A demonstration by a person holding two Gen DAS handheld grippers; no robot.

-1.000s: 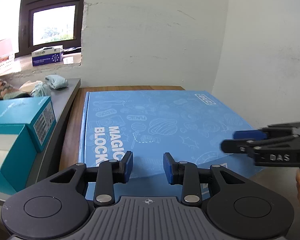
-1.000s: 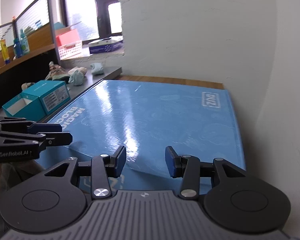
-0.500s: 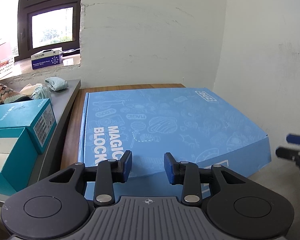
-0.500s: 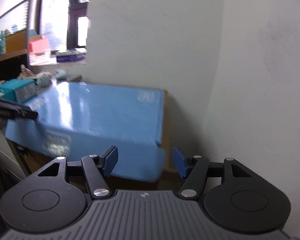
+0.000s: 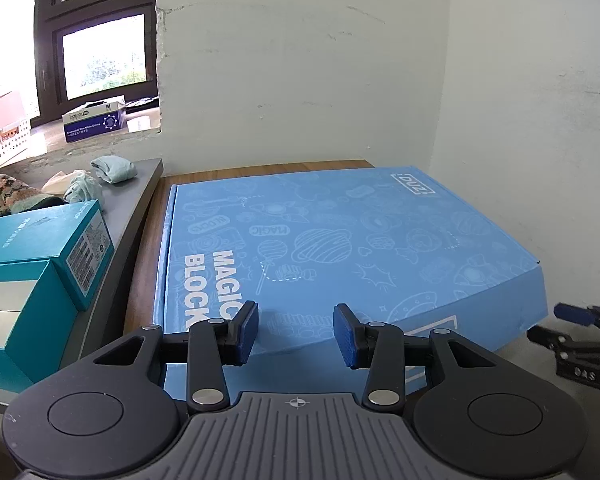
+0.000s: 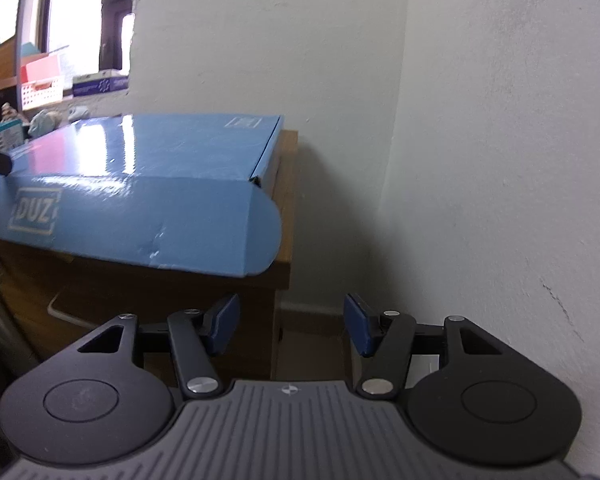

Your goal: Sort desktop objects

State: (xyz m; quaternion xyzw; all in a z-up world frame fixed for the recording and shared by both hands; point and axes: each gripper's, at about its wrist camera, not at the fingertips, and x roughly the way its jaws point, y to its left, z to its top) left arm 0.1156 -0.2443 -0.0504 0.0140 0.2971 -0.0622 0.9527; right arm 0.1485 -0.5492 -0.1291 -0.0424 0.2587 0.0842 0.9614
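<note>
A big blue box (image 5: 352,240) lies flat on a brown wooden desk (image 5: 140,280) in the corner of the room. It says MAGIC BLOCKS on top. Its near end sticks out past the front edge of the desk.

The left gripper (image 5: 296,334) hangs over the near edge of the box. Its jaws have just been opening and nothing is between them. The right gripper (image 6: 290,326) is lower, off the right corner of the box, with only the desk side and floor in front of it. Its jaws have just been closing a bit, but they stand apart with nothing held.

To the left of the desk is a grey shelf (image 5: 128,216). Two teal boxes (image 5: 40,264) sit on it, with some rolled socks (image 5: 112,170) behind them. On the window sill (image 5: 52,146) is a small blue and white box (image 5: 94,122) and a white basket (image 5: 8,142).

The walls (image 5: 300,80) are white and a little cracked. The wall on the right is close to the box.
</note>
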